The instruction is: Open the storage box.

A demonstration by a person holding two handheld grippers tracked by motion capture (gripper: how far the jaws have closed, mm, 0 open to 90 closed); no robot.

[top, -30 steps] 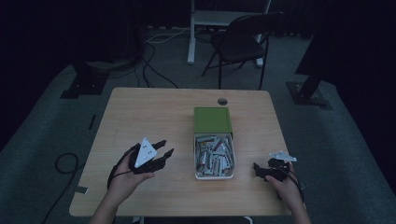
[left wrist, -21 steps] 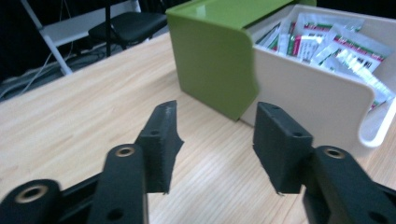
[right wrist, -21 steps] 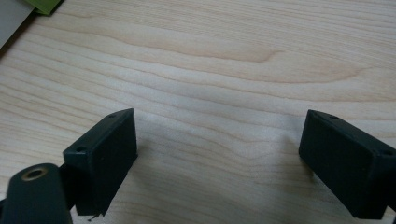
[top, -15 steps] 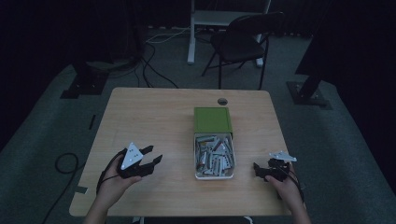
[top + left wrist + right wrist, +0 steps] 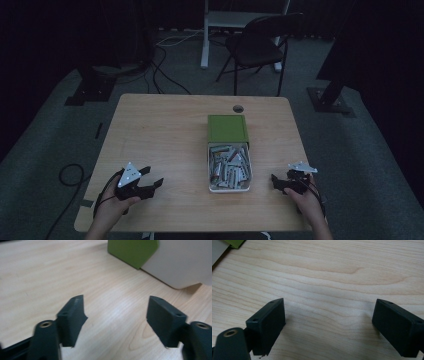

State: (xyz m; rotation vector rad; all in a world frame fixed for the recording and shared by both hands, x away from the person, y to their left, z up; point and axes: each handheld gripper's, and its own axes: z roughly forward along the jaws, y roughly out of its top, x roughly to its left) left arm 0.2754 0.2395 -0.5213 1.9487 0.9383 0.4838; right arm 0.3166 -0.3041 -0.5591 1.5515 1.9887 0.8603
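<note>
Dim room, wooden table (image 5: 165, 130). White box (image 5: 229, 170) of small parts mid-table. Left tongs (image 5: 150, 182) just been opening, empty; right tongs (image 5: 278, 183) wide, empty. Risk: careless reach nudges box, spilling parts.

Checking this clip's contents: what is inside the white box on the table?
The white box holds a loose heap of small silvery pieces, too small to identify. Whatever lies beneath the heap is covered. A green lid sits at its far end.

my left gripper (image 5: 152, 182) and right gripper (image 5: 276, 181) are black, each topped by a grey three-cornered plate, trailing black cables.
</note>
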